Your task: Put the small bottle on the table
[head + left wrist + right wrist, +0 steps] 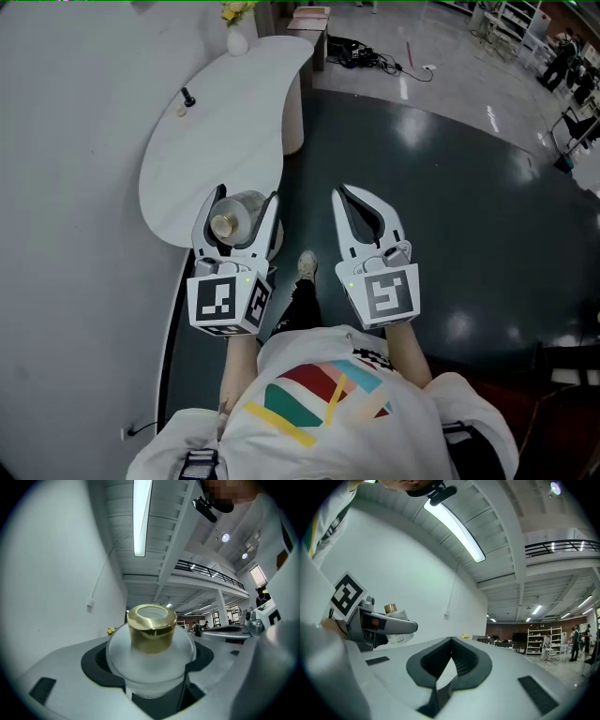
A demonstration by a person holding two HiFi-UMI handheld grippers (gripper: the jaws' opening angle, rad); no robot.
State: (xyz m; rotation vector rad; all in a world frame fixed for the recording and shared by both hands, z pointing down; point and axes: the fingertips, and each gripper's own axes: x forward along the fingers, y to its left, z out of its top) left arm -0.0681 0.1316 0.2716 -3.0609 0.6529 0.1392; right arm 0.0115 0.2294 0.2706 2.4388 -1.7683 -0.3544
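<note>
The small bottle point(242, 212) is frosted glass with a gold cap point(224, 225). It stands upright between the jaws of my left gripper point(246, 201), which is shut on its body. In the left gripper view the bottle point(150, 660) fills the middle, gold cap point(151, 627) on top. In the head view the bottle hangs over the near end of the white curved table point(216, 131). My right gripper point(348, 194) is beside it over the dark floor, shut on nothing. In the right gripper view the pads point(461, 660) meet at the tips, and the left gripper point(377, 625) with the bottle point(396, 637) shows at the left.
A small black item point(187, 97) lies on the table's left part, and a white vase with yellow flowers point(236, 37) stands at its far end. A white wall point(66, 187) runs along the left. My shoe point(307, 264) rests on the glossy dark floor point(450, 206). Cables point(361, 54) lie far back.
</note>
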